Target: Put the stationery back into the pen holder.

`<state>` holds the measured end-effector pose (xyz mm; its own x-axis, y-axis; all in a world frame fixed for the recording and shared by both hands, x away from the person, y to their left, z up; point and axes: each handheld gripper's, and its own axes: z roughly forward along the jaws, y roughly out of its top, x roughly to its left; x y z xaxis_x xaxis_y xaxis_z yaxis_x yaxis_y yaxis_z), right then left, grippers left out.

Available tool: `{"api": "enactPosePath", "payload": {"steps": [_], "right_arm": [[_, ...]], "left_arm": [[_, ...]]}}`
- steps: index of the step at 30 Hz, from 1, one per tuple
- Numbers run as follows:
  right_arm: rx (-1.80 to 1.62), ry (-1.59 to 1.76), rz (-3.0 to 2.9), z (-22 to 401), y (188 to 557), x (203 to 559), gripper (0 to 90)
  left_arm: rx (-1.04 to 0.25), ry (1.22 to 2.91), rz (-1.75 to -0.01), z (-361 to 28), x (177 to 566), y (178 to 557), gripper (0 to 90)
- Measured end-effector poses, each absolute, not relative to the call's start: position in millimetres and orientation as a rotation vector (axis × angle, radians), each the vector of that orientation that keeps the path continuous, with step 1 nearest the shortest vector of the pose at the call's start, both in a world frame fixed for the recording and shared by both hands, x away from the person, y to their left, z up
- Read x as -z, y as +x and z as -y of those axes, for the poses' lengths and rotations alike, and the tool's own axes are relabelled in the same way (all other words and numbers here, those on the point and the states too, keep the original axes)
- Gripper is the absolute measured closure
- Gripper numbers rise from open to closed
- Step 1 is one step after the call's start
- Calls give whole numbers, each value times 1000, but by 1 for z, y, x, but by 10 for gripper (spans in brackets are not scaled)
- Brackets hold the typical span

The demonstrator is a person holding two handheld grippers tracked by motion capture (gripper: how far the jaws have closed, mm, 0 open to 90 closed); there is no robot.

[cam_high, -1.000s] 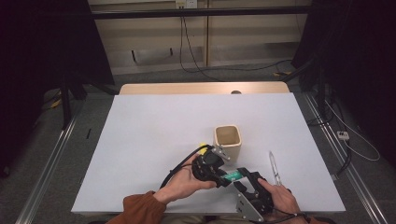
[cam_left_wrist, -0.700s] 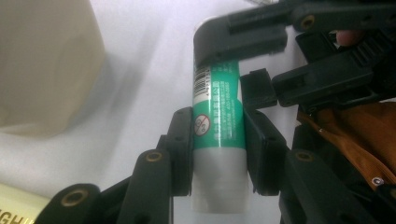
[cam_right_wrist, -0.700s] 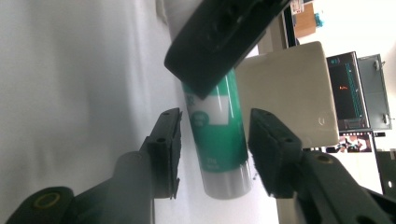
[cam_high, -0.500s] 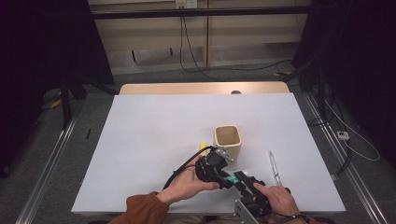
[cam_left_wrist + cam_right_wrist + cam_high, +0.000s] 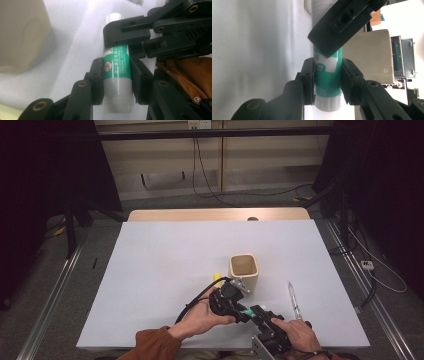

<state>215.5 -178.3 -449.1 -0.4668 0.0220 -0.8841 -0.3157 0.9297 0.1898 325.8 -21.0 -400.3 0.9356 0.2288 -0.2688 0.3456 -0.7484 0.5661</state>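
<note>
Low in the high view, just above the bottom edge and right of centre, the left gripper (image 5: 235, 306) and the right gripper (image 5: 260, 316) meet nose to nose over the white table (image 5: 165, 270), both clamped on one glue stick (image 5: 247, 311). In the left gripper view the glue stick (image 5: 117, 67) stands up the middle of the frame, its long axis in line with that gripper's reach, the left gripper (image 5: 116, 81) pinching the green label from both sides. Higher in that frame the right gripper (image 5: 125, 40) comes in from the right and grips the pale upper end. The right gripper's jaws have just been closing, with the stick between them; in the right gripper view its pads press the tube (image 5: 327, 77) at the green band. So each hand holds one end along a shared axis, which suggests a pull or twist apart. Beyond them, toward frame centre, stands the beige cup (image 5: 243, 271); a pen (image 5: 293, 299) lies to the right, well clear.
</note>
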Motion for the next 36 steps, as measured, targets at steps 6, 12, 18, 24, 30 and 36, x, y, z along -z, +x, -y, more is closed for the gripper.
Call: {"api": "enactPosePath", "payload": {"steps": [6, 12, 18, 24, 30, 36], "right_arm": [[-428, -163, -2038, 180, 215, 449, 673], [-437, -122, -2071, 181, 216, 449, 673], [-462, -48, -2087, 184, 218, 446, 673], [-512, 79, -2122, 189, 222, 443, 673], [-571, 179, -2139, 194, 227, 440, 673], [-684, 327, -2150, 202, 232, 434, 672]], "left_arm": [[243, 2428, -420, 19, 400, 326, 646], [212, 2396, -425, 8, 396, 327, 532], [118, 2389, -463, -8, 394, 325, 375], [21, 2365, -488, -30, 397, 323, 222], [-18, 2297, -564, -49, 399, 329, 137], [-54, 2240, -576, -66, 399, 333, 84]]}}
